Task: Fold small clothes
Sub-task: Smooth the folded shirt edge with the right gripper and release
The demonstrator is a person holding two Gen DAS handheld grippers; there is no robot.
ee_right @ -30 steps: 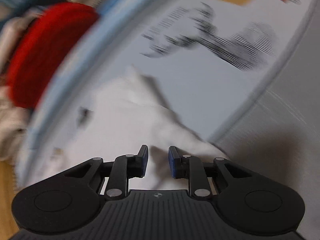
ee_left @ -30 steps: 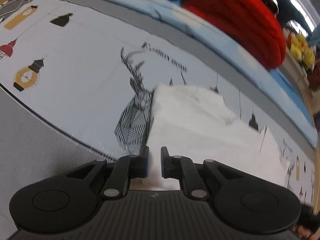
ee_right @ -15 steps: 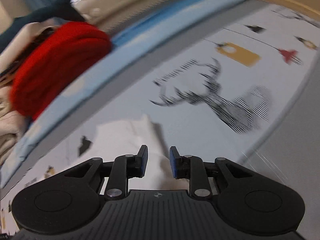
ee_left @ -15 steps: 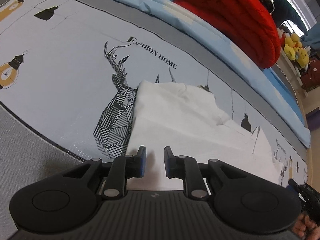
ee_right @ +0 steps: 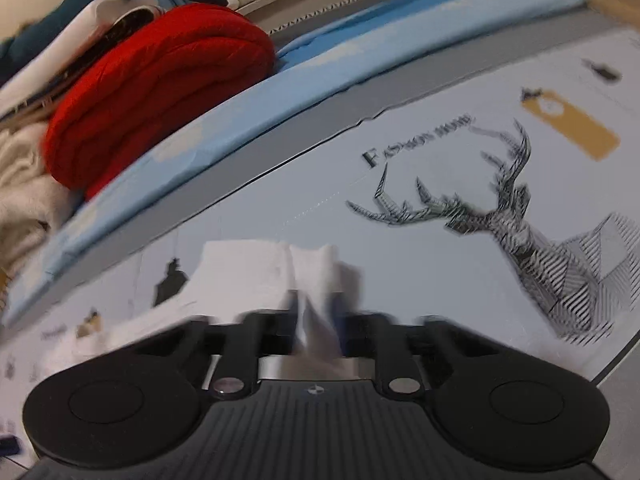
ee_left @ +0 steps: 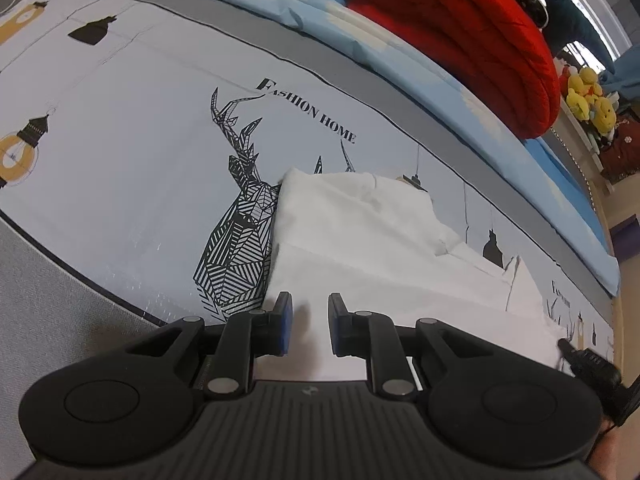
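A printed bed sheet point(ee_left: 132, 128) with a deer drawing and the words "Fashion Home" spreads across both views, with a folded blue quilt point(ee_left: 400, 60) and a red blanket point(ee_left: 460, 28) along its far edge. On the sheet lies a white garment point(ee_left: 360, 240), already doubled over at least once, its layered edge running beside the deer's head. So the folding looks partly done; judging from the long stretch of cloth toward the right, at least one more fold is left.

The left gripper point(ee_left: 309, 330) hovers over the near edge of the garment with its fingers apart and nothing between them. The right gripper point(ee_right: 318, 330) is blurred by motion, but white cloth appears bunched between its fingers, so it is probably clamped on a corner of the garment; its tip also shows at the lower right of the left view.

Compared with half a second ago, the left gripper has parted its fingers a little wider, while the right has taken up the cloth and is lifting it.
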